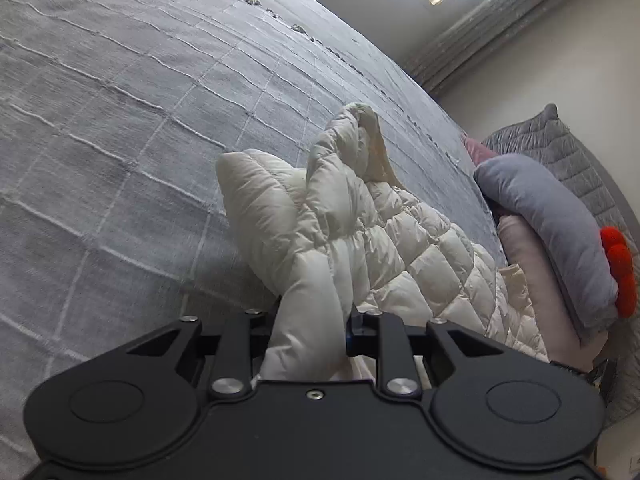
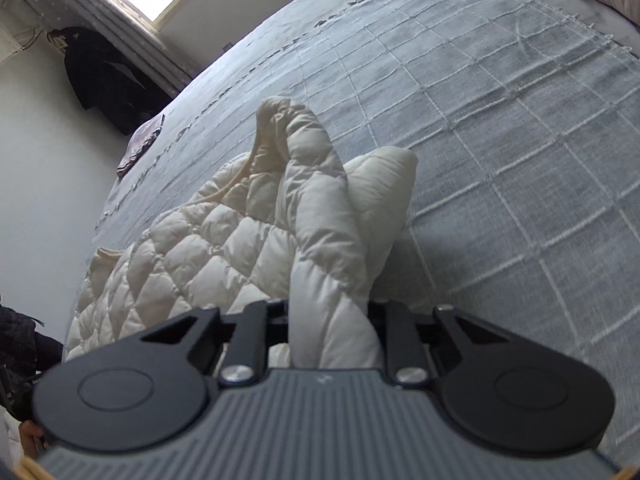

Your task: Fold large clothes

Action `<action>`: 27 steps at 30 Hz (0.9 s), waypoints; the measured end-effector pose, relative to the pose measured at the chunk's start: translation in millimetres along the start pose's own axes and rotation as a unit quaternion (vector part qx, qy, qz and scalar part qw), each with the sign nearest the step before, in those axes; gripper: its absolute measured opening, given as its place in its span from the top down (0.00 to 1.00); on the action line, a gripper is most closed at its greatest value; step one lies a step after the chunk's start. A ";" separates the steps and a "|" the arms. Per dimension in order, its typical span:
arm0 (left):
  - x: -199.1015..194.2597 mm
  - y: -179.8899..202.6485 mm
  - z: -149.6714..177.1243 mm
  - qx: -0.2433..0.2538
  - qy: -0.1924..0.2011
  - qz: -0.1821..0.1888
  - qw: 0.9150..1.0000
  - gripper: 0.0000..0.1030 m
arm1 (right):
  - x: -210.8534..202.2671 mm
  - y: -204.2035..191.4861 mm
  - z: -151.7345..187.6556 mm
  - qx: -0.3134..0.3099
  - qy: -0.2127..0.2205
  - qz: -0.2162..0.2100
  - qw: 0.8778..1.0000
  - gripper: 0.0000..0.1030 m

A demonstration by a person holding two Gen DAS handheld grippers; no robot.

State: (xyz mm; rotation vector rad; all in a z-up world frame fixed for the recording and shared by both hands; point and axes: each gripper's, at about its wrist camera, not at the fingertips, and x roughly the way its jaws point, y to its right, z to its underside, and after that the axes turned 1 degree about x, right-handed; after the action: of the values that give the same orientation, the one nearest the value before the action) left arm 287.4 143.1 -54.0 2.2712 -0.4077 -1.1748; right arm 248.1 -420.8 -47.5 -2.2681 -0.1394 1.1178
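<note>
**Quilted jacket: both edges gripped, fold in hand**

Item: cream-white quilted puffer jacket [image 1: 360,232], lying on a grey grid-stitched bedspread [image 1: 120,120] beside a grey pillow [image 1: 552,232].
Left claw [image 1: 308,320]: closed on a padded fold of the jacket.
Right claw [image 2: 332,320]: likewise clamped on jacket fabric.
Step, as judged: grasp made, fold starting.
Next move calls for lifting both edges together and carrying them across evenly.

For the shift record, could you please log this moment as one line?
left gripper: shut on jacket | right gripper: shut on jacket | jacket: partly lifted off bed
</note>
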 end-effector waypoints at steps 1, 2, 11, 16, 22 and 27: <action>-10.2 0.0 7.0 0.010 -0.005 -0.006 1.000 0.75 | -6.9 -1.4 7.4 -0.002 -0.005 -0.001 1.000 0.82; -19.2 -0.8 13.5 0.018 -0.010 -0.010 1.000 0.75 | -14.2 -3.8 17.0 -0.007 -0.011 0.001 1.000 0.82; -61.4 -19.6 68.7 0.089 -0.010 -0.076 0.993 0.36 | -42.8 -30.2 75.6 -0.100 -0.027 0.069 0.992 0.53; -89.7 -25.1 97.8 0.083 0.046 -0.080 0.992 0.11 | -74.4 -50.8 82.9 -0.159 0.038 0.105 0.981 0.37; -90.5 -32.6 123.8 0.008 0.044 -0.034 0.998 0.11 | -93.1 -85.4 92.4 -0.199 0.093 0.075 0.973 0.37; -73.5 -39.2 126.6 -0.020 0.057 -0.032 0.998 0.06 | -52.9 -137.9 106.7 -0.260 0.080 0.030 0.962 0.45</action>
State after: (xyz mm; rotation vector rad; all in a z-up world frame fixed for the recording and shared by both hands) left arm 142.2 169.4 -88.7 2.3185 -0.2685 -1.0682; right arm 156.6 -276.7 15.9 -2.8343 -0.3341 1.0077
